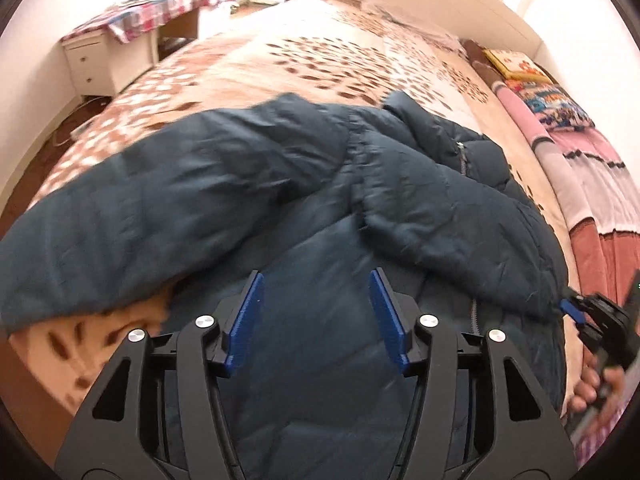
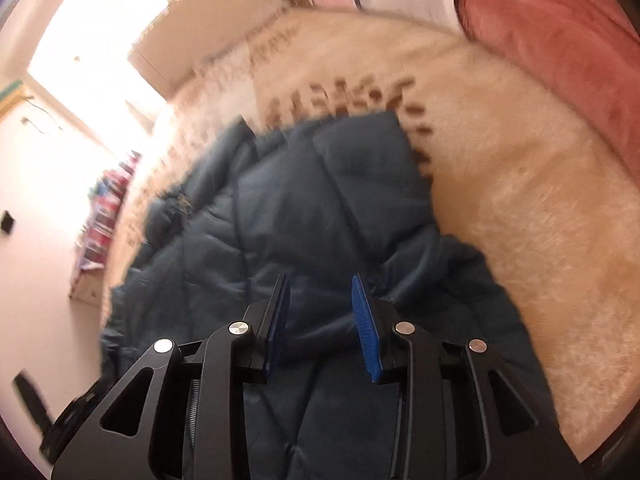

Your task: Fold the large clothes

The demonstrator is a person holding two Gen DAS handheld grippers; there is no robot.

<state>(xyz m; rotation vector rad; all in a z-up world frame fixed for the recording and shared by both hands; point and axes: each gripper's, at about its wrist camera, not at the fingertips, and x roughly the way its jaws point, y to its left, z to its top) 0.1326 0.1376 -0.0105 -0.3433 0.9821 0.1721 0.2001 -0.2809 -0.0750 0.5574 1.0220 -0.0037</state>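
A dark blue puffer jacket (image 1: 304,208) lies spread on the bed's beige leaf-patterned blanket (image 1: 280,64), with both sleeves laid in over its body. My left gripper (image 1: 316,280) hovers over the jacket's middle, open, with nothing between its blue pads. At the right edge of that view my right gripper (image 1: 570,310) sits at the end of the right sleeve, with a hand (image 1: 592,392) behind it. In the right wrist view the right gripper (image 2: 320,284) is low over the jacket (image 2: 280,208). Its pads stand apart, with a soft ridge of jacket fabric lying between them.
A white drawer unit (image 1: 100,64) under a checked cloth stands by the bed's far left corner. The pale headboard (image 1: 440,4) runs along the back. Folded pink and red bedding (image 1: 580,184) (image 2: 560,40) is piled along the bed's right side. Floor shows at the left.
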